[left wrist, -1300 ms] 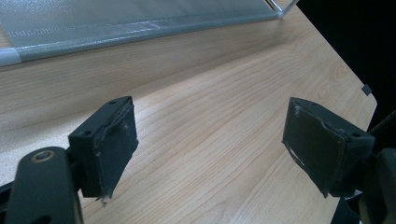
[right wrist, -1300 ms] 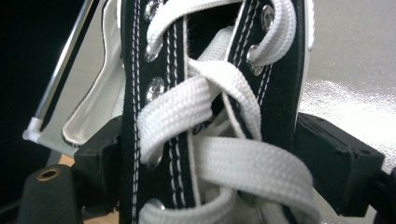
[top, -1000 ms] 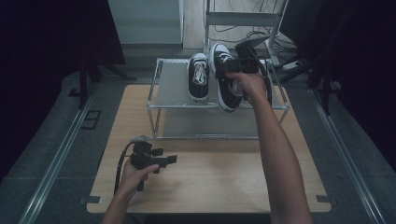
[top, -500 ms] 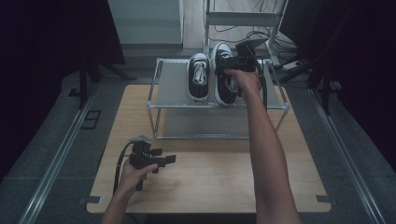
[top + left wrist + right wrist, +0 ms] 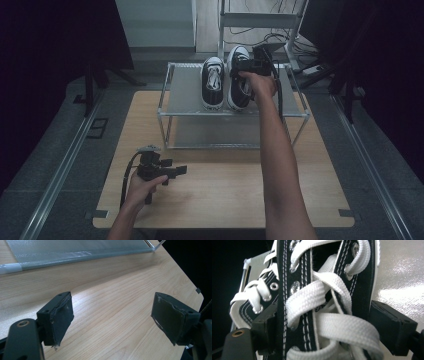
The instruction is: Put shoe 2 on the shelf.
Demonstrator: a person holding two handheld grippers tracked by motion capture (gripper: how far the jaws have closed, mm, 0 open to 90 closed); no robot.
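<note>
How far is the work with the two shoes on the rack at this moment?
Done: one shoe already stands on the top shelf of the rack. In hand: the right gripper is closed on the laced part of the second shoe, right beside the first. Left: probably to let go. The left gripper waits open above the table.

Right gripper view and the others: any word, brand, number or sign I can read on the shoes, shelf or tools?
None readable.
Black shoe between the right tool's jaws: laces, eyelets and stitching, no lettering.
Second shoe on the metal shelf: too small to tell.
Left tool, wooden table: no markings.
</note>
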